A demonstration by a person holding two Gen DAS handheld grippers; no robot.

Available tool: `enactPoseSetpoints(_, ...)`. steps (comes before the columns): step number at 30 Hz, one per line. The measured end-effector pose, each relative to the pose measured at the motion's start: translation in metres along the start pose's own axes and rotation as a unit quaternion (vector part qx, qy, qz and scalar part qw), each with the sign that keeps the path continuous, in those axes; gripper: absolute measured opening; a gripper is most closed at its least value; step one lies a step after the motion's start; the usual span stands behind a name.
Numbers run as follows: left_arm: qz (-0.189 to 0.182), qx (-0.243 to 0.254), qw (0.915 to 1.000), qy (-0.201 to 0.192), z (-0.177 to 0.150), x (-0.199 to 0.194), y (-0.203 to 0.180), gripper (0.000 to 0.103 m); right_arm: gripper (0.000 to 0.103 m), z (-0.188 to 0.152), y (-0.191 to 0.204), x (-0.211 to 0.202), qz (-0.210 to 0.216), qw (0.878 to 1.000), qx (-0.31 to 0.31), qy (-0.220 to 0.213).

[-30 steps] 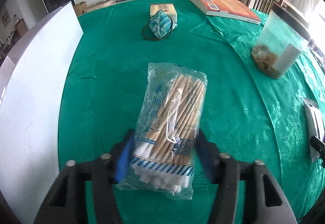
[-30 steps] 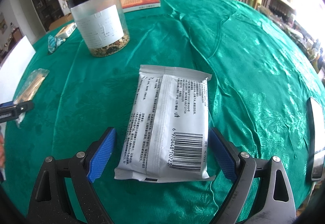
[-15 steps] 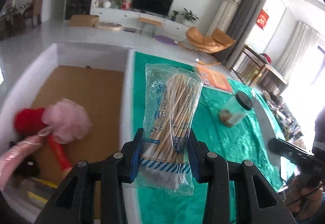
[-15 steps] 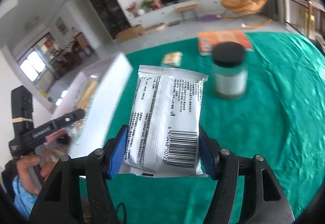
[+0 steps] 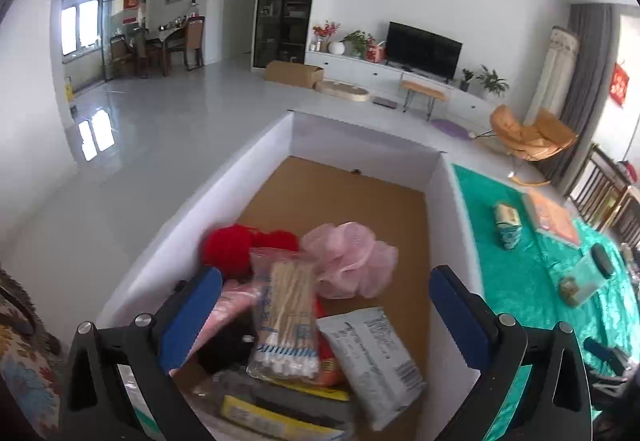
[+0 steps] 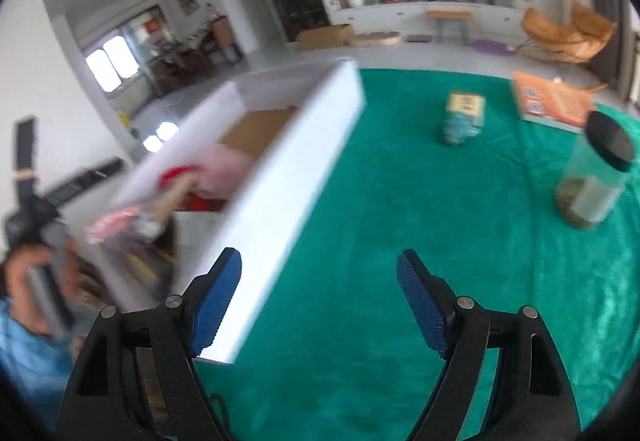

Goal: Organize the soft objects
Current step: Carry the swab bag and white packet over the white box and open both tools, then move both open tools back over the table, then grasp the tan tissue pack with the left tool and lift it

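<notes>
1. Between the spread jaws of the left claw (image 5: 324, 317), which grips nothing, the swab pack (image 5: 286, 325) lies in the box (image 5: 360, 141) on top of the pile, with the white pouch (image 5: 374, 351) just beside it on the right.
2. Over the green worktop (image 6: 420, 241), the right claw (image 6: 320, 297) is also spread wide and empty, just beside the box's long white wall.
3. Both packs look delivered, so the step in hand is likely clearing the claws and going for the next soft thing. Lift the left claw straight up so its pads do not catch the swab pack's loose film.
4. Behind the swabs sit the pink pouf (image 5: 352, 261) and red yarn (image 5: 230, 251), near the box's middle; its far half shows bare cardboard, so later items could go there.
5. Farther out on the worktop, the teal pouch (image 6: 458, 131) lies against a small carton (image 6: 466, 105). It seems the likeliest next pick.
6. The jar (image 6: 592, 185) and book (image 6: 550, 107) are hard goods; steer the right claw clear of them.
</notes>
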State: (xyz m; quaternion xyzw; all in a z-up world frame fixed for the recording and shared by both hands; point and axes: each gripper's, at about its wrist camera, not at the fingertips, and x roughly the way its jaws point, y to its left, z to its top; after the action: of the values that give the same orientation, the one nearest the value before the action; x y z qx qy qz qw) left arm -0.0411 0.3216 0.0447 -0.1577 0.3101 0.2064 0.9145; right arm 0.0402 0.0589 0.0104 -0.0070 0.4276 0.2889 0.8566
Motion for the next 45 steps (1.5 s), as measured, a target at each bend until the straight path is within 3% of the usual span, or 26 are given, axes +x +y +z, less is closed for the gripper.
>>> enactPoseSetpoints(2, -0.037, 0.010, 0.9993, -0.002, -0.001, -0.004, -0.025, 0.103, 0.082, -0.027, -0.047, 0.009, -0.104, 0.994, 0.005, 0.014)
enactPoseSetpoints(4, -0.069, 0.038, 0.9969, -0.002, -0.004, -0.007, -0.059, 0.103, 0.082, -0.049, -0.095, 0.012, -0.171, 0.984, 0.029, 0.029)
enactPoseSetpoints(9, -0.132, 0.114, 0.9845, 0.019, -0.016, -0.009, -0.141, 0.103, 0.082, -0.088, -0.170, -0.010, -0.247, 0.963, 0.104, 0.011)
enactPoseSetpoints(14, -0.171, 0.162, 0.9702, 0.058, -0.045, -0.008, -0.201, 0.103, 0.082, -0.100, -0.197, -0.014, -0.241, 0.957, 0.163, -0.009)
enactPoseSetpoints(19, -0.191, 0.190, 0.9563, 0.115, -0.085, 0.003, -0.238, 0.103, 0.082, -0.105, -0.185, -0.022, -0.243, 0.957, 0.160, -0.011)
enactPoseSetpoints(23, -0.191, 0.203, 0.9509, 0.135, -0.101, 0.015, -0.255, 0.103, 0.086, -0.114, -0.179, -0.025, -0.245, 0.957, 0.153, -0.006)
enactPoseSetpoints(28, -0.192, 0.226, 0.9418, 0.159, -0.097, 0.031, -0.270, 0.103, 0.087, -0.113, -0.176, -0.021, -0.253, 0.957, 0.141, 0.004)
enactPoseSetpoints(32, -0.191, 0.243, 0.9345, 0.176, -0.065, 0.049, -0.287, 0.103, 0.088, -0.114, -0.176, -0.021, -0.252, 0.957, 0.141, 0.004)
enactPoseSetpoints(34, -0.194, 0.238, 0.9355, 0.175, -0.038, 0.064, -0.296, 0.103, 0.088, -0.114, -0.176, -0.021, -0.252, 0.957, 0.142, 0.004)
enactPoseSetpoints(39, -0.182, 0.185, 0.9533, 0.154, 0.032, 0.132, -0.312, 0.103, 0.088, -0.114, -0.176, -0.021, -0.253, 0.957, 0.142, 0.004)
enactPoseSetpoints(41, -0.173, 0.175, 0.9557, 0.161, 0.044, 0.168, -0.321, 0.103, 0.088, -0.114, -0.176, -0.021, -0.253, 0.957, 0.142, 0.004)
enactPoseSetpoints(45, -0.121, 0.201, 0.9586, 0.160, 0.046, 0.243, -0.347, 0.103, 0.088, -0.114, -0.176, -0.021, -0.253, 0.957, 0.142, 0.004)
